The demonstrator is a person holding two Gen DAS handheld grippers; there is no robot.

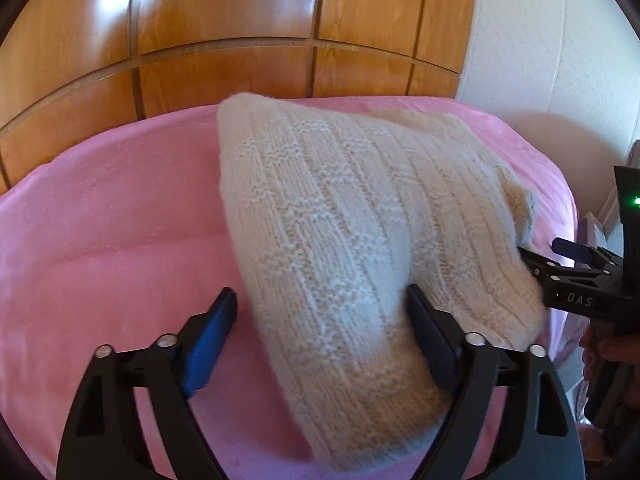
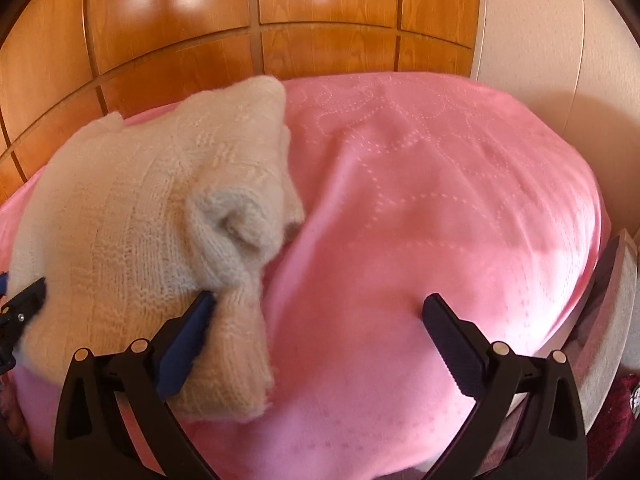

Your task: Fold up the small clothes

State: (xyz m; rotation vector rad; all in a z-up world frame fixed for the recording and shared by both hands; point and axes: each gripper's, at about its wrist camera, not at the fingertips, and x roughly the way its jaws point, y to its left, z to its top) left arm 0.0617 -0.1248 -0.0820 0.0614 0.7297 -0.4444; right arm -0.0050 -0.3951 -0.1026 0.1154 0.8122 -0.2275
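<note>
Left gripper (image 1: 320, 312): I see my jaws spread wide, released, with the cream knit sweater (image 1: 344, 216) bunched between them, pressing the right finger; the left finger's blue pad (image 1: 208, 348) sits clear of the wool.

Right gripper (image 2: 320, 320): mine are splayed open too, gripping nothing. The left finger touches the sweater's folded cuff edge; the right finger hangs over bare blanket.

Sweater: ahead of my left gripper, ahead and left of my right one, heaped in a loose fold on the pink blanket (image 2: 420, 200).

Beyond both grippers: wooden headboard (image 1: 240, 40), white wall (image 1: 540, 40) to its right.
</note>
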